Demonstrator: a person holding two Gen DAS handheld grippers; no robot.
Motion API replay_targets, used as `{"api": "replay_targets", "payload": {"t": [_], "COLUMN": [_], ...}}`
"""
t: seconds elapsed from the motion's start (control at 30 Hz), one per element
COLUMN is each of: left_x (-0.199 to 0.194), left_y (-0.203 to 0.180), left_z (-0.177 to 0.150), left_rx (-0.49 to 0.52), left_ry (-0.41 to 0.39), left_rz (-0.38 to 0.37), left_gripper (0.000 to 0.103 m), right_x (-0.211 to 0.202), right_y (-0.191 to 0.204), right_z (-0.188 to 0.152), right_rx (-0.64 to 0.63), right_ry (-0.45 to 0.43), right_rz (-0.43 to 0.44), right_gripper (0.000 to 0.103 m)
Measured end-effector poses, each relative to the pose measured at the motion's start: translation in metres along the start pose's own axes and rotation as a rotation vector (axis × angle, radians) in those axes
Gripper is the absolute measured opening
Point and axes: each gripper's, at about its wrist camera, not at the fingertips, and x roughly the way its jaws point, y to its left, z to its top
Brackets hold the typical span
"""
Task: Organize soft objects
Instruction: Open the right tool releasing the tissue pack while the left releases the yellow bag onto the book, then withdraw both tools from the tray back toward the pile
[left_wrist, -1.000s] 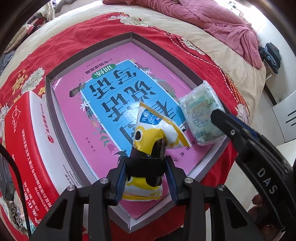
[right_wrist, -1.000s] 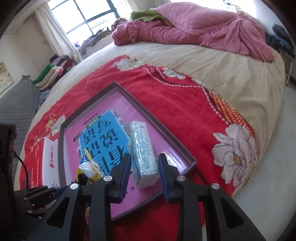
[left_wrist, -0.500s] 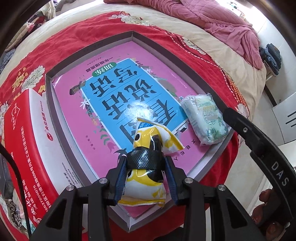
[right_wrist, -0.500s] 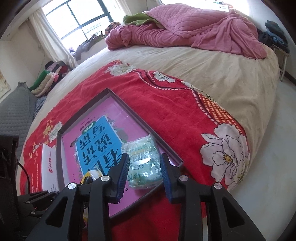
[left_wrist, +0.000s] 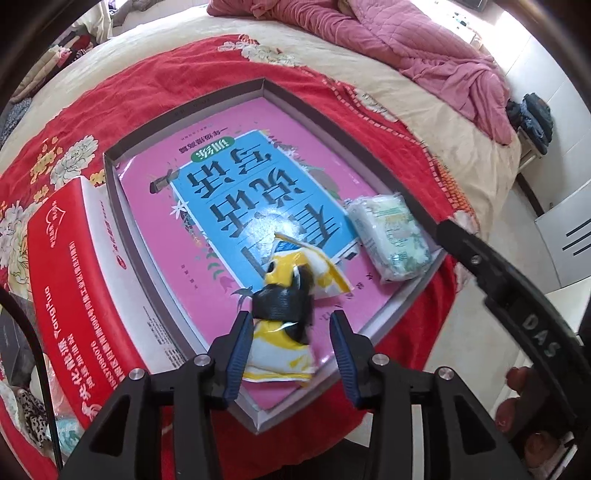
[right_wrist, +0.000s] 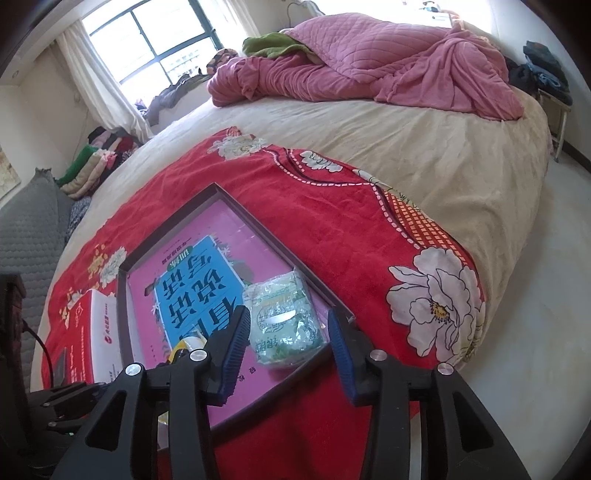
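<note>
Two soft packs lie in the tray (left_wrist: 118, 206): left gripper (left_wrist: 291, 341) and right gripper (right_wrist: 288, 338) jaws opening off yellow pouch (left_wrist: 284, 347), green packet (right_wrist: 282, 325); best lift straight clear.

1. The right gripper (right_wrist: 290, 347) is being held over the near corner of a shallow dark-rimmed box (right_wrist: 258, 218), its jaws being opened.
2. A pale green packet (right_wrist: 282, 321) is being left lying between the blue pads (right_wrist: 236, 347), untouched by either.
3. The box is being carried by a red floral blanket (right_wrist: 332, 206) on the bed (right_wrist: 406, 133).
</note>
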Motion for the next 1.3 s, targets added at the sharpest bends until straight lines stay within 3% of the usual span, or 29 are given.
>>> {"api": "replay_targets", "payload": {"t": [0.1,0.27,0.43,0.7,0.83,1.07,1.3], "left_x": [-0.010,-0.022,-0.042,-0.065,-0.075,-0.096,-0.114], "left_y": [-0.003,-0.004,0.003,0.022,0.028,0.041,0.056], "left_z": [-0.003,-0.007,-0.012,-0.021,-0.028,-0.038,-0.051], "left_rx": [0.014,0.023,-0.005,-0.062,-0.073,-0.100,-0.139], "left_ry": [-0.027,-0.055,-0.098,-0.143,-0.172,-0.225,-0.259], "left_rz": [0.012,0.012,0.006,-0.011,-0.013,-0.028,-0.011], "left_gripper": [0.052,0.053,0.062,0.067,0.080,0.087,0.087], "right_x": [-0.002,-0.007,-0.014,-0.023,-0.029,-0.043,-0.056], "right_y": [0.001,0.005,0.013,0.032,0.037,0.047,0.061], "right_z": [-0.001,-0.002,-0.001,-0.004,-0.006,-0.007,-0.010], "right_rx": [-0.006,-0.015,-0.041,-0.094,-0.101,-0.118,-0.173], "right_ry": [-0.003,-0.007,-0.018,-0.020,-0.025,-0.055,-0.091], "right_rz": [-0.010,-0.012,-0.018,-0.031,-0.032,-0.051,-0.111], "right_gripper": [0.048,0.051,0.056,0.063,0.066,0.072,0.074]}}
